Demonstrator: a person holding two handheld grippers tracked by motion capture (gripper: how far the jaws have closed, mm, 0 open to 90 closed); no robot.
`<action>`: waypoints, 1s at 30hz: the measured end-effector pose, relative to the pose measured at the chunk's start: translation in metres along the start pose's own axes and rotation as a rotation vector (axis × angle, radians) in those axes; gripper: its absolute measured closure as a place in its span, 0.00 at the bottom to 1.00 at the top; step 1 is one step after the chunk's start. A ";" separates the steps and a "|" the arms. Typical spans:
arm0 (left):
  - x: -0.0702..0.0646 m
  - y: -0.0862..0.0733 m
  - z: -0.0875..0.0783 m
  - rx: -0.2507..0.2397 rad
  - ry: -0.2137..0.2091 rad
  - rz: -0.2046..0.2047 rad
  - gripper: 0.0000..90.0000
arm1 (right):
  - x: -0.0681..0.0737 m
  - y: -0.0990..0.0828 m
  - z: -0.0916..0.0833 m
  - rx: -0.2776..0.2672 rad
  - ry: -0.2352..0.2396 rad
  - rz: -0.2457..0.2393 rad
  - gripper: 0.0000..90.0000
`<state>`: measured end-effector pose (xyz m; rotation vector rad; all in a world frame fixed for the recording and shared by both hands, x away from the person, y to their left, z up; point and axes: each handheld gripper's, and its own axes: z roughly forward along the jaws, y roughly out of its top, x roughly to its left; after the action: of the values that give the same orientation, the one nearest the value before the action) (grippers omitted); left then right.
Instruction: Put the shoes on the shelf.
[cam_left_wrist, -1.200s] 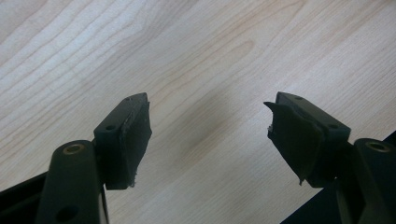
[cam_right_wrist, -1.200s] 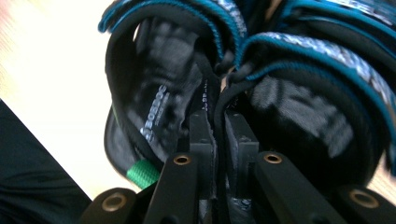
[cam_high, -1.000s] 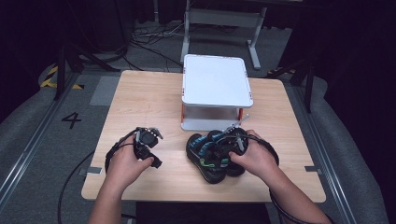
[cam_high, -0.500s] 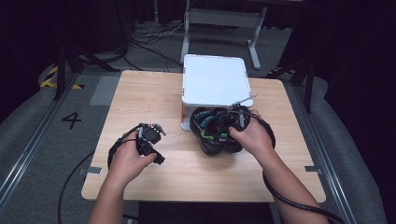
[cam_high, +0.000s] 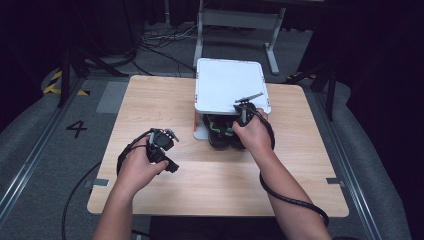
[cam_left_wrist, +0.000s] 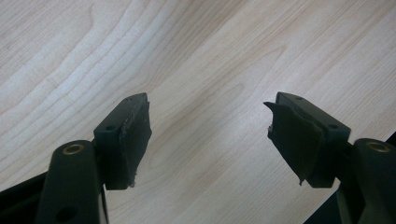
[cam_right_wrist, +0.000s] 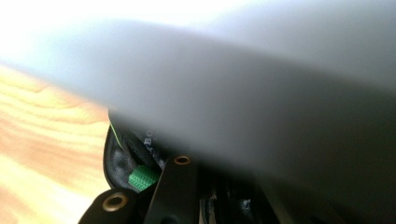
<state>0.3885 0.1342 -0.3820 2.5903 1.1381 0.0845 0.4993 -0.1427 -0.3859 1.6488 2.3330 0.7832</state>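
A pair of black shoes with green trim (cam_high: 220, 136) lies on the wooden table (cam_high: 150, 100), partly under the low white shelf (cam_high: 227, 85). My right gripper (cam_high: 243, 119) is shut on the shoes at the shelf's front edge. In the right gripper view the black shoe with its green detail (cam_right_wrist: 140, 177) sits close under the blurred white shelf board (cam_right_wrist: 261, 93). My left gripper (cam_high: 169, 152) hovers over bare wood at the left, jaws open with nothing between them (cam_left_wrist: 208, 126).
The white shelf stands on short legs with orange marks (cam_high: 195, 120) at the table's far middle. A black cable (cam_high: 290, 200) trails from the right gripper along the forearm. Dark floor, rails and a desk frame (cam_high: 235, 20) surround the table.
The right hand has carried the black shoes away from the person, from the middle of the table to under the white shelf's front edge. The left gripper has stayed where it was, open.
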 end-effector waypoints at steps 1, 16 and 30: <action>0.000 0.000 -0.001 -0.004 0.001 0.001 0.33 | 0.000 0.001 0.002 -0.001 -0.005 0.009 0.93; -0.001 0.004 -0.004 -0.016 -0.006 0.015 0.33 | 0.007 -0.003 0.012 -0.176 -0.073 0.040 0.87; -0.005 0.012 0.003 -0.003 0.005 0.026 0.33 | -0.010 -0.016 -0.018 -0.227 0.101 0.002 0.43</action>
<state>0.3937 0.1222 -0.3808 2.6045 1.1054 0.0987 0.4821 -0.1619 -0.3805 1.5481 2.2093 1.1099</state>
